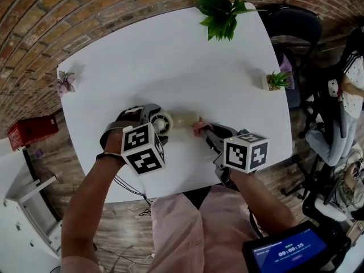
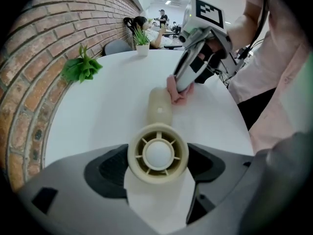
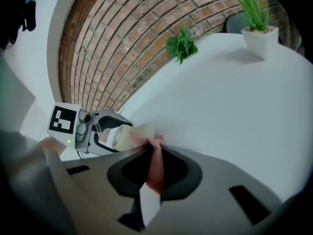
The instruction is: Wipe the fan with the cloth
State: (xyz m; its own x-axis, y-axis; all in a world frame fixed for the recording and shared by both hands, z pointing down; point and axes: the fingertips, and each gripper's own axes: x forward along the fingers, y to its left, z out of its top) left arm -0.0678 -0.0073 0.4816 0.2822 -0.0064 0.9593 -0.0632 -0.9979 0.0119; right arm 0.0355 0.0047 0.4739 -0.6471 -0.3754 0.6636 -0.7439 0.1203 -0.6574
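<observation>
- Left gripper [image 2: 158, 166] has its jaws clamped on the round grille head of the small cream plastic handheld fan [image 2: 158, 153]. In the left gripper view the head sits snug between the two dark pads.
- The fan is lying on its side on the white round-cornered table [image 1: 170, 56], near the edge closest to the person. Its handle points away from the left gripper, toward the right one.
- Right gripper [image 3: 154, 168] has its jaws closed tight on a pink textured cloth [image 3: 155, 163], which is pinched in the narrow gap between them.
- The free end of the cloth is bunched up and pressed against the far end of the fan's handle, so cloth and fan are touching there. You can see that best from the left gripper view, where it's on the handle's right side.
- The two grippers face each other with the fan between them, both low over the table.
- Other stuff on the table: a leafy green plant [image 1: 222, 13] at the far edge by the brick wall [image 1: 85, 4], a small spiky plant in a white pot [image 1: 277, 81] off to the right, and a tiny purple flower [image 1: 65, 83] at the left corner. All are well apart from the fan.
</observation>
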